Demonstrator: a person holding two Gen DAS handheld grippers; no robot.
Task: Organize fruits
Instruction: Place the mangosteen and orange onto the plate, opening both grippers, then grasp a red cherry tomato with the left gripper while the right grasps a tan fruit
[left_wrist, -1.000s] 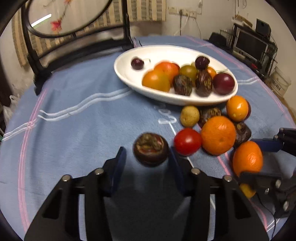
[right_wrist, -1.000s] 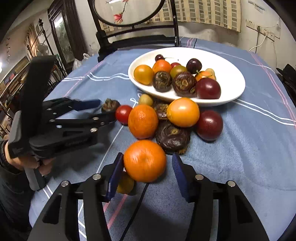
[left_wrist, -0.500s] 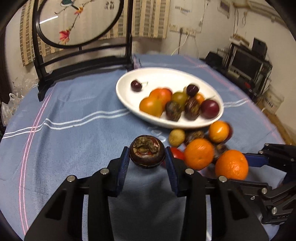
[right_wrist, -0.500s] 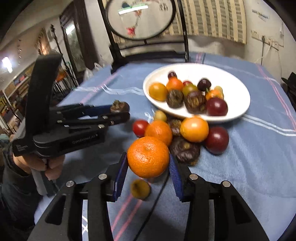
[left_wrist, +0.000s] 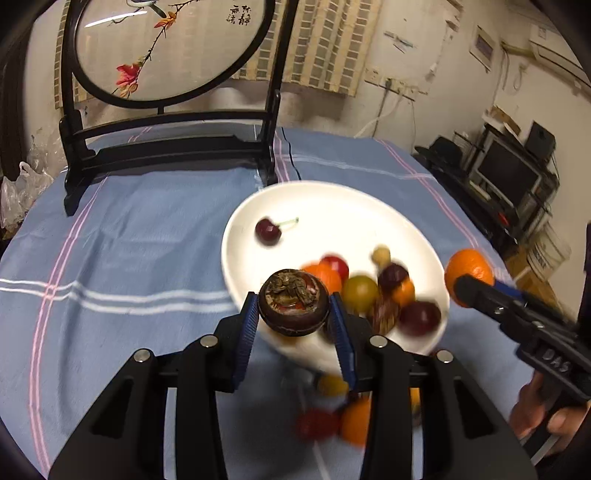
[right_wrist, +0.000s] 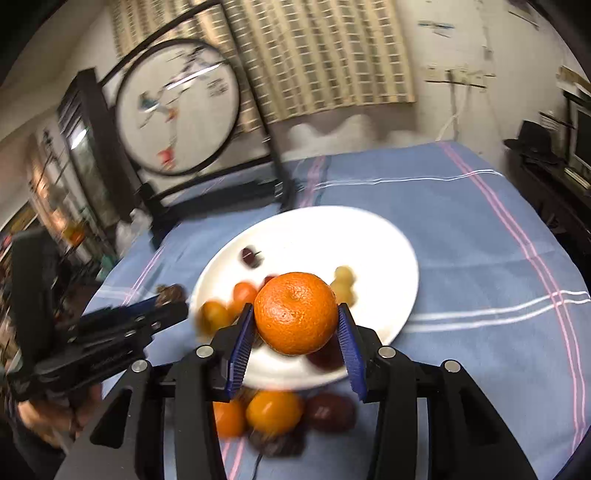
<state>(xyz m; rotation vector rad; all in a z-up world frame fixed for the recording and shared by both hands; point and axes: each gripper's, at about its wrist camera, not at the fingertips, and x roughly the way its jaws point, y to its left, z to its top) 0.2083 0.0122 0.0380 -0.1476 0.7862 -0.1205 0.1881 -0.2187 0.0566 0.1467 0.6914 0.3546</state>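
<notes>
My left gripper (left_wrist: 293, 314) is shut on a dark brown mangosteen (left_wrist: 293, 308) and holds it in the air at the near edge of the white oval plate (left_wrist: 332, 206). My right gripper (right_wrist: 295, 325) is shut on an orange (right_wrist: 296, 312) and holds it above the plate's (right_wrist: 369, 236) near half. The plate holds a cherry (left_wrist: 268, 230) and several mixed fruits (left_wrist: 360, 293). The right gripper with the orange (left_wrist: 468, 272) also shows in the left wrist view, at the plate's right edge. The left gripper (right_wrist: 166, 306) shows in the right wrist view, left of the plate.
Several loose fruits (right_wrist: 273, 411) lie on the blue tablecloth (left_wrist: 129, 258) in front of the plate, under the grippers. A black stand with a round painted screen (left_wrist: 166, 147) stands at the table's far left. Shelves with electronics (left_wrist: 509, 177) are off the right edge.
Both grippers have closed on their fruits, lifted them off the cloth and moved forward over the plate's near edge.
</notes>
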